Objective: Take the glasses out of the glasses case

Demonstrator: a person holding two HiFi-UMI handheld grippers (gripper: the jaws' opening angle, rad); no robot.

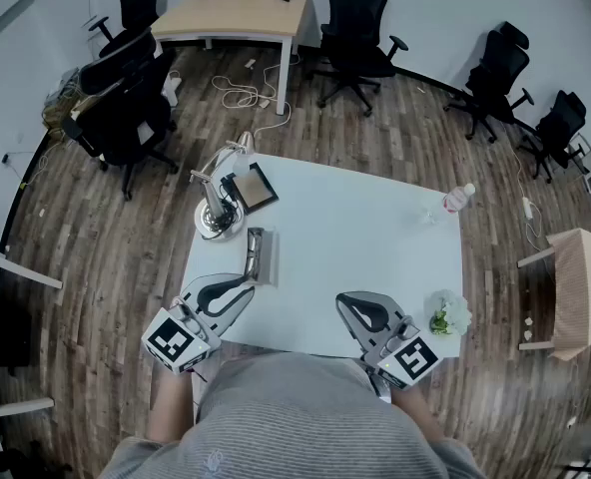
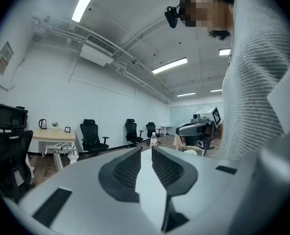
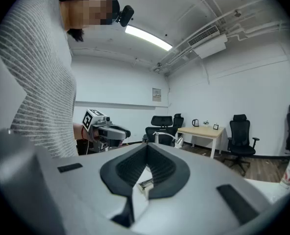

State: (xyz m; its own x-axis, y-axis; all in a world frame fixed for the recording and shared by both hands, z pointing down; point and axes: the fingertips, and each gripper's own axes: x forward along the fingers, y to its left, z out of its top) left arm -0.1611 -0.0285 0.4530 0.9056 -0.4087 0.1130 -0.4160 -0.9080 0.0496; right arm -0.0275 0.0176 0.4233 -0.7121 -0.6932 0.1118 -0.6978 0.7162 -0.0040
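The glasses case [image 1: 257, 254], a dark oblong box, lies shut on the white table [image 1: 375, 238], left of its middle and close to the lamp. No glasses are visible. My left gripper [image 1: 246, 293] hovers at the table's near edge just below the case, pointing toward it; its jaws stand a narrow slit apart with nothing between them [image 2: 146, 151]. My right gripper [image 1: 344, 303] is held over the near edge further right, its jaws closed together and empty [image 3: 147, 148]. Each gripper shows in the other's view: the right gripper [image 2: 201, 129] and the left gripper [image 3: 106, 130].
A desk lamp [image 1: 216, 216] and a dark framed tablet [image 1: 251, 188] stand at the table's far left. A water bottle [image 1: 457, 198] lies at the far right, a small potted plant [image 1: 445, 314] at the near right corner. Office chairs [image 1: 126, 118] and a wooden desk [image 1: 231, 13] ring the room.
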